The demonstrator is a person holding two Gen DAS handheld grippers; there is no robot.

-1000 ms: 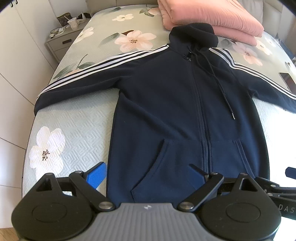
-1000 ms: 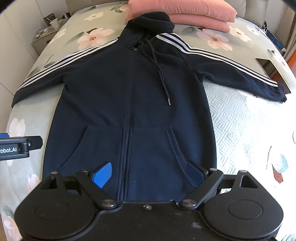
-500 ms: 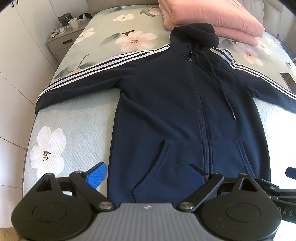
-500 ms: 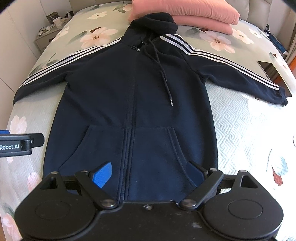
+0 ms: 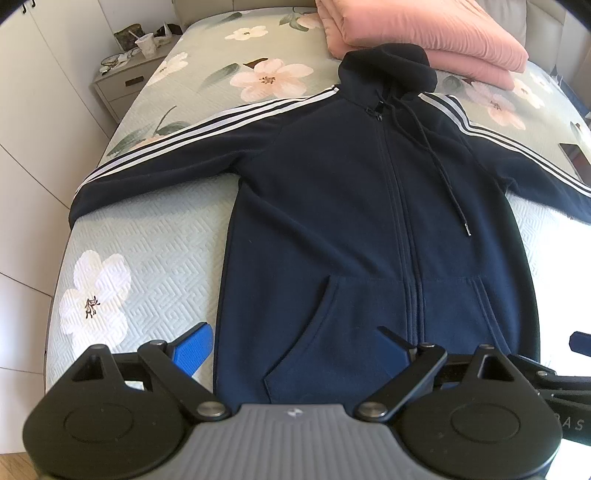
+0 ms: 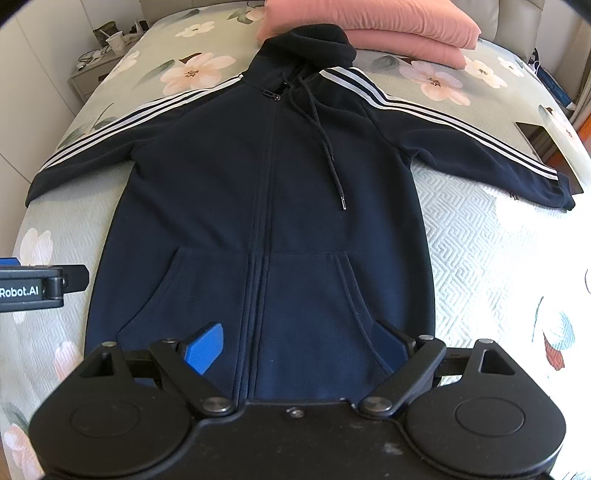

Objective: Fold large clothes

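Your left gripper (image 5: pixel 295 347) spread wide, empty, over hoodie (image 5: pixel 362 221) hem; right gripper (image 6: pixel 299 343) same; folded blanket (image 5: pixel 424 29) at 12 o'clock.

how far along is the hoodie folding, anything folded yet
Only the laying-out looks done: the navy hoodie lies flat on the bed, zipped, front up, both sleeves spread wide and the hood at the top. Nothing is in hand: the left tongs and right tongs are open over the hem, gripping nothing. Every fold is left, sleeves and body alike.
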